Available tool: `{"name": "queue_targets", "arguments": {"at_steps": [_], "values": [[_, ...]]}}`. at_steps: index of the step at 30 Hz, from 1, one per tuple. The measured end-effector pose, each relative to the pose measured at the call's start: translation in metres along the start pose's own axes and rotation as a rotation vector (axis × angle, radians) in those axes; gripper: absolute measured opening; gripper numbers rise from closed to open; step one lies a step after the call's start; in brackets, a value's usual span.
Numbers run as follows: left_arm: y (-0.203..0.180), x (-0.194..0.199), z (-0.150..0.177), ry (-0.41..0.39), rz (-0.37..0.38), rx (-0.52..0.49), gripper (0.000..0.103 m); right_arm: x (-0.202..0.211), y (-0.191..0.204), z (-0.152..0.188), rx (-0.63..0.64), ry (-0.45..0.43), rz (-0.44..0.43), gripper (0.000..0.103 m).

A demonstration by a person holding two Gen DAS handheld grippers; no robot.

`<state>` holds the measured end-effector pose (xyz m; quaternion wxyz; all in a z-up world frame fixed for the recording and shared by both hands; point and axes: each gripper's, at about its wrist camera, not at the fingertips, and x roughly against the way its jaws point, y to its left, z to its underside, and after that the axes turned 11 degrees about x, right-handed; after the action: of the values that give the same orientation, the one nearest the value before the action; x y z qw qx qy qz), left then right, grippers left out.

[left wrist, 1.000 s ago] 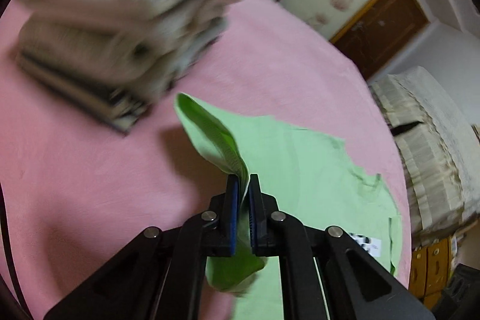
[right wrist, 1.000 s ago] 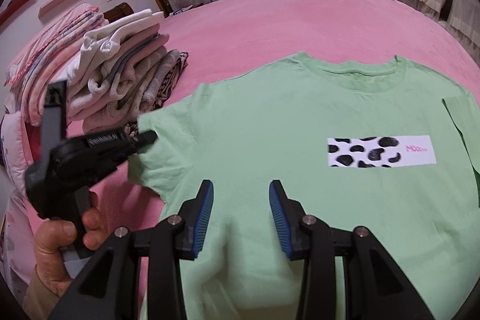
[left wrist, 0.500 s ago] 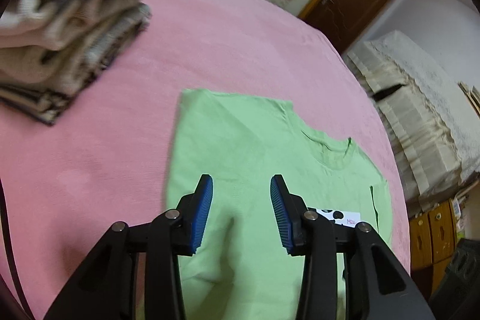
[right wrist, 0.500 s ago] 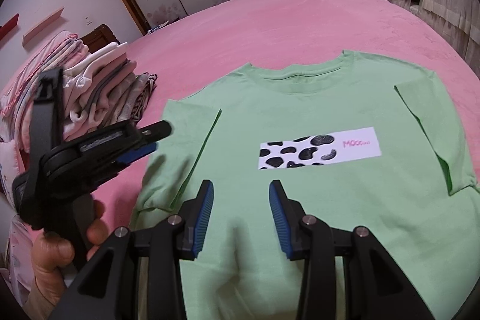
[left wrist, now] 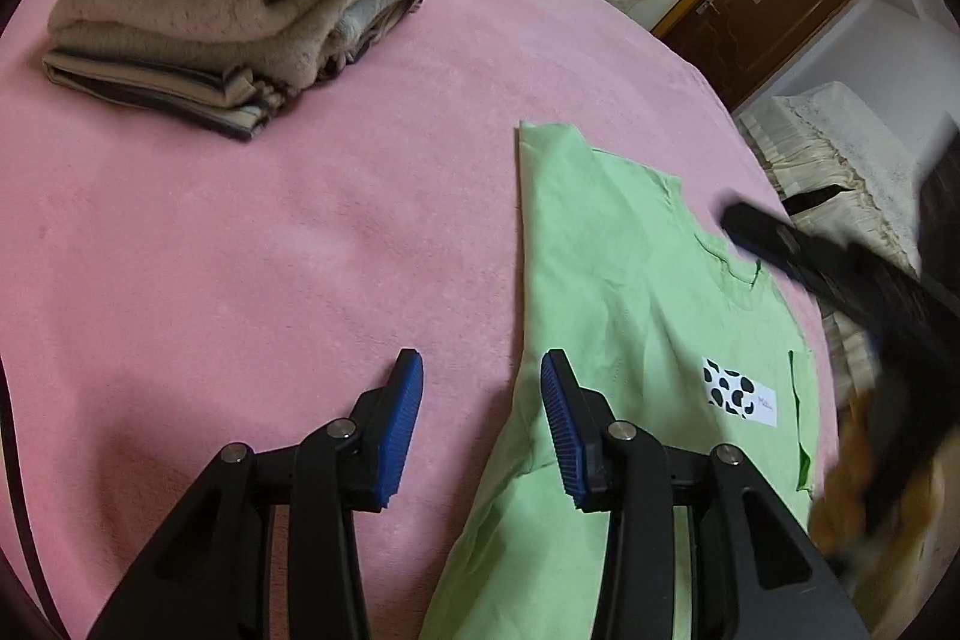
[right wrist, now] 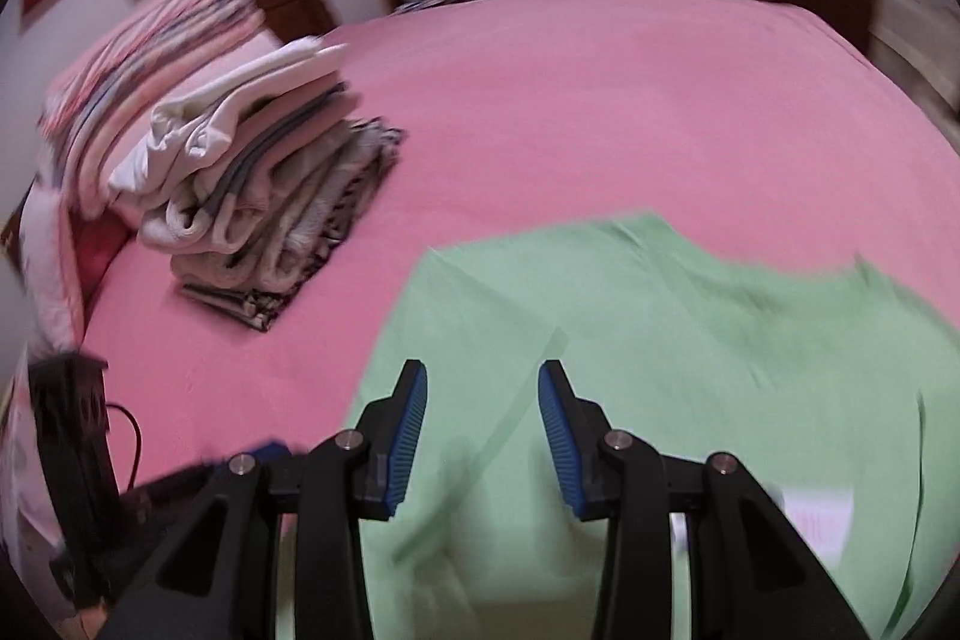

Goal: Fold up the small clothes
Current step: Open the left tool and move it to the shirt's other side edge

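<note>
- The stack of folded cream, grey and striped knit clothes point(left wrist: 240, 10) sits toward the far left corner of the pink plush bed cover point(left wrist: 270, 280). It leans a little. A sweeping arm passing that way could topple it, though it is well apart from the work just now.
- The left gripper with blue ribbed pads point(left wrist: 482, 430) has just been opening. Its jaws now stand parted with nothing between them, over bare cover just beside the shirt's left edge. If it comes down here it may pinch the plush cover along with the cloth, and the cover would drag up with the fold.
- The light green short-sleeved T-shirt with a black-and-white spotted chest patch point(left wrist: 630, 310) lies flat on the near right part of the bed, collar toward the far edge, with both sleeves turned in over the body. The left sleeve fold lies loose; a careless nudge at the side edge could flip it open again.
- The right gripper, also blue-padded point(right wrist: 482, 430), hangs over the shirt's left half with its jaws apart and empty. Its view is smeared, which I judge to mean a fast swing. A quick descent might rumple the smooth cloth or catch only the top layer, giving a skewed fold.
- In the left view the right tool crosses above the collar, so both tools work close together; they could knock together over the shirt.
</note>
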<state>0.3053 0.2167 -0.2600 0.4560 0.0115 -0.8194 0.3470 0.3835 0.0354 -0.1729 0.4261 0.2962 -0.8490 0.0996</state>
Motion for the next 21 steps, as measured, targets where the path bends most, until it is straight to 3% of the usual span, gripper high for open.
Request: {"name": "queue_targets", "arguments": {"at_steps": [2, 4, 7, 12, 19, 21], "values": [[-0.003, -0.003, -0.001, 0.003, 0.011, -0.010, 0.039, -0.018, -0.004, -0.016, 0.014, 0.034, 0.050, 0.039], [-0.008, -0.007, -0.007, -0.001, 0.014, -0.034, 0.039, -0.030, -0.014, -0.020, -0.056, 0.060, 0.031, 0.039], [-0.027, -0.020, -0.021, -0.002, 0.000, -0.091, 0.039, -0.034, -0.024, -0.009, -0.146, 0.054, 0.000, 0.039], [-0.054, -0.055, -0.056, 0.011, -0.027, -0.180, 0.039, -0.034, -0.021, 0.021, -0.184, 0.059, 0.003, 0.039], [-0.059, -0.094, -0.095, 0.052, -0.044, -0.149, 0.038, -0.043, -0.020, 0.039, -0.203, 0.061, 0.017, 0.039], [-0.059, -0.099, -0.099, 0.056, -0.054, -0.150, 0.028, -0.048, -0.024, 0.039, -0.228, 0.062, 0.004, 0.039]]}}
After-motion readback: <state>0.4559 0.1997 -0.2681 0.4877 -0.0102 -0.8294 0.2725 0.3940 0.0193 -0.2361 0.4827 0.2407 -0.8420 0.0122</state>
